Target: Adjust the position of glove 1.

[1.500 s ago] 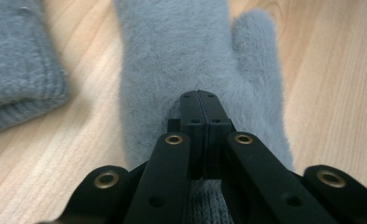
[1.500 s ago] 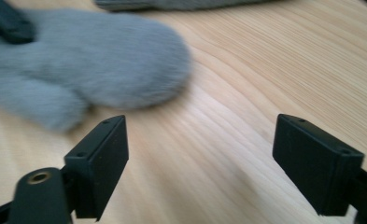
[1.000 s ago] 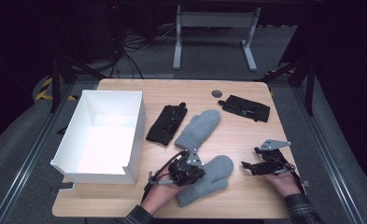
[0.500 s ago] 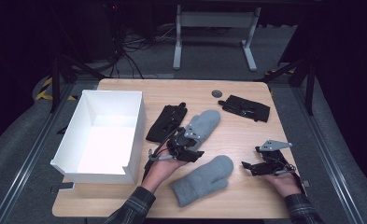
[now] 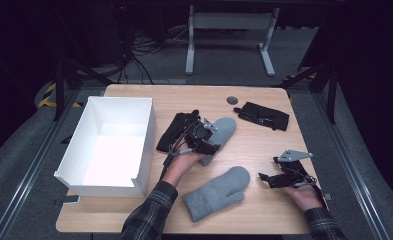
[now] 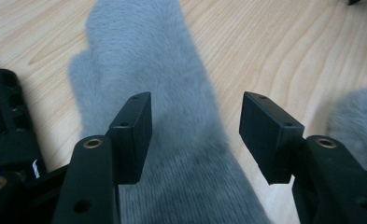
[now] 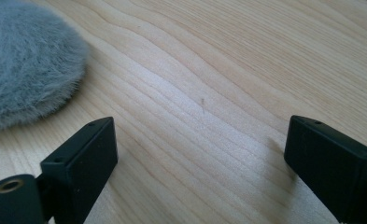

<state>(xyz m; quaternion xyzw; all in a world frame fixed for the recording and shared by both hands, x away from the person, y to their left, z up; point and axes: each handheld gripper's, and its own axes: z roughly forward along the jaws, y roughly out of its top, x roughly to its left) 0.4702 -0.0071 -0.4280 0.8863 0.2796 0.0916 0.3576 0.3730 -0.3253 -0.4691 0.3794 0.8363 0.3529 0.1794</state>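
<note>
At table centre lies the far mitten (image 5: 223, 131), flat, its cuff end under the left gripper (image 5: 207, 136). The left forearm, in a plaid sleeve (image 5: 149, 217), comes up from the bottom edge at a slant, and the left hand (image 5: 181, 164) holds that gripper low over the mitten, pointing away from the person. In the left gripper view the mitten (image 6: 172, 121) runs up between the two jaws; they stand partly spread, having just been opening, and their pads press on nothing. Two grey mittens are counted: the near mitten (image 5: 218, 192) lies toward the front edge, well apart from the first. Two black gloves are counted: one glove (image 5: 176, 131) just beside the far mitten on its left, the other glove (image 5: 262, 115) toward the far right corner. One white box (image 5: 141, 145) stands at the left of the table (image 5: 264, 155). The right hand (image 5: 303, 192) rests near the right edge; the right gripper (image 5: 265, 178) points left toward the near mitten, its jaws spread wide over bare wood, holding nothing.
</note>
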